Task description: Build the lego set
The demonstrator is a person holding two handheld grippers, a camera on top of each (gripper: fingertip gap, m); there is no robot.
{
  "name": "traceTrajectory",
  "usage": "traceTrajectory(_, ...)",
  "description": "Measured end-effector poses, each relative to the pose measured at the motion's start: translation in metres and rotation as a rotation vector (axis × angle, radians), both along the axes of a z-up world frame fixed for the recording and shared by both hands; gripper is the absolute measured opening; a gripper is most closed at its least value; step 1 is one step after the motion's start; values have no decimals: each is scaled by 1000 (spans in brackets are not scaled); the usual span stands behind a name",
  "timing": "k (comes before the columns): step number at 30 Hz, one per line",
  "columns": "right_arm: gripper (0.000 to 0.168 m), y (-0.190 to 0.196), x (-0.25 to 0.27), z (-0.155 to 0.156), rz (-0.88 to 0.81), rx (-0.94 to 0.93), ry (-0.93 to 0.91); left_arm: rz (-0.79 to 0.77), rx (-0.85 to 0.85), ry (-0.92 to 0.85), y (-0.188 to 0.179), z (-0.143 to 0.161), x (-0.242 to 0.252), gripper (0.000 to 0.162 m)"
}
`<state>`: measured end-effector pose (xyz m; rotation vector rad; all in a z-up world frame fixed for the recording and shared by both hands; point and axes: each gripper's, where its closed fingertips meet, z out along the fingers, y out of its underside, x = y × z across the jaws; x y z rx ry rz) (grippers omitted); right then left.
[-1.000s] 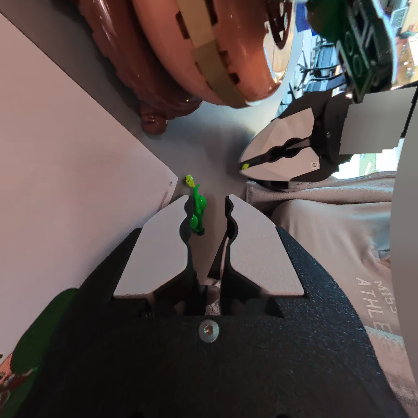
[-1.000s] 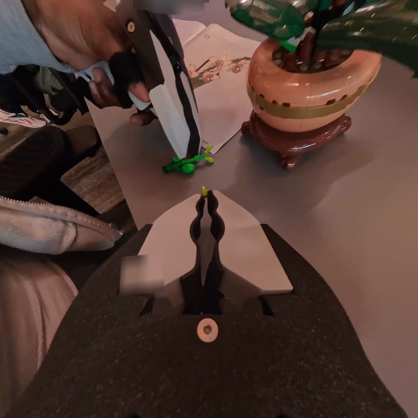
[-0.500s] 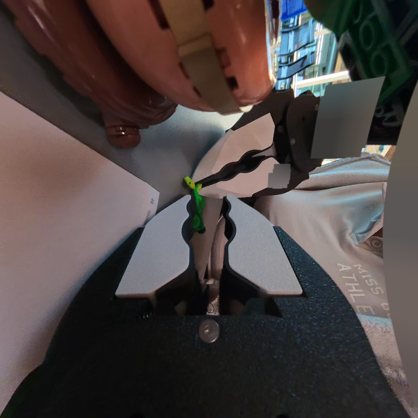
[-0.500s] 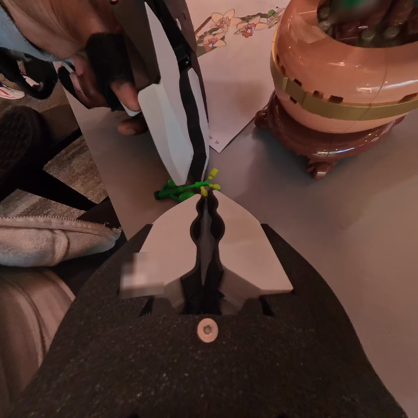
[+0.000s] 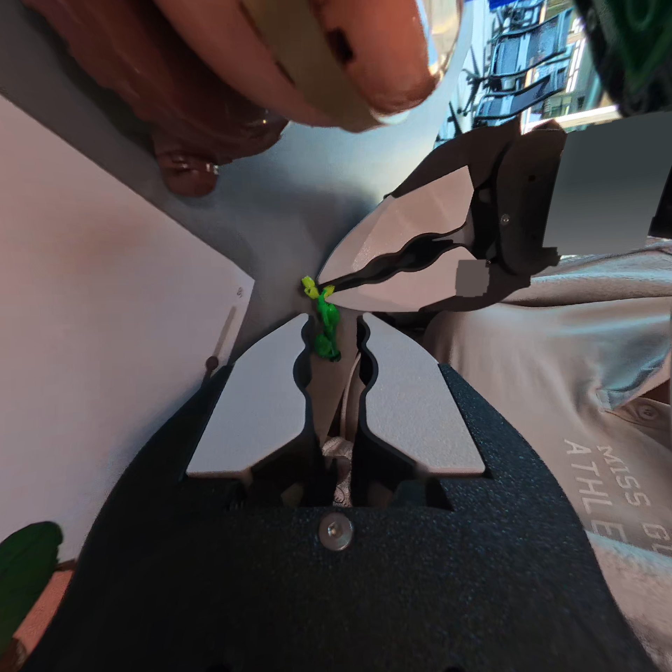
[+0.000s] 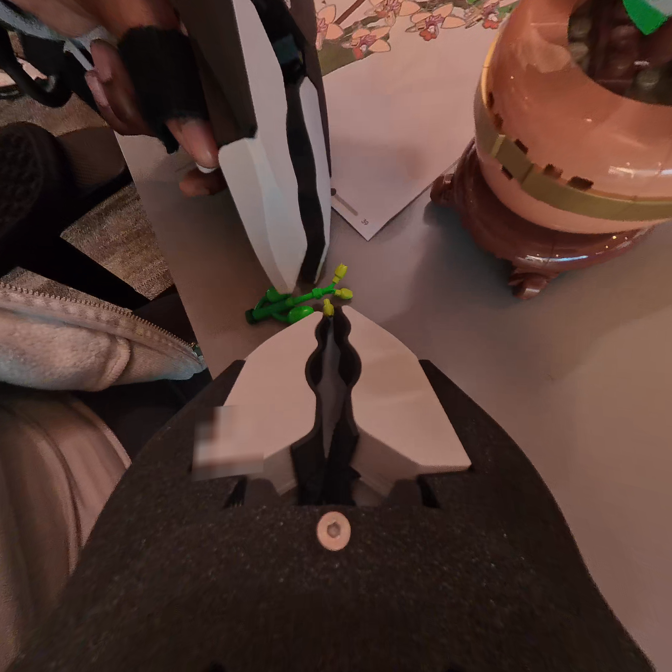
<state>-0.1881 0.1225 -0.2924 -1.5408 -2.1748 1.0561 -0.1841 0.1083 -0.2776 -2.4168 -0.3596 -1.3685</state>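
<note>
The green stem piece (image 6: 291,303) lies flat on the grey bench (image 6: 509,400), close to the bench's near edge, with yellow buds (image 6: 342,283) at its far end. The left claw (image 6: 303,278) points down at it, jaws parted, tips set on either side of the stem's thicker end without clamping it. The right claw (image 6: 332,312) is closed on a small yellow bud piece (image 6: 328,308), held just beside the stem's budded end. The brown and tan pot (image 6: 567,163) stands further in on the bench, beside the open instruction booklet (image 6: 385,152).
</note>
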Motion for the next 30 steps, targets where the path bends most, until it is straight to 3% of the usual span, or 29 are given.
traceTrajectory(9,3,-6,0,1,1,-83,22,10,38,-81,4,4,11,22)
traceTrajectory(12,3,-6,-1,8,3,-91,78,52,123,-55,6,4,7,5)
traceTrajectory(21,3,7,-4,30,26,-45,259,185,356,122,12,27,-1,4)
traceTrajectory(26,3,11,3,63,81,22,473,130,478,521,13,49,-1,5)
traceTrajectory(30,3,10,7,93,78,219,665,54,613,1146,14,73,-19,4)
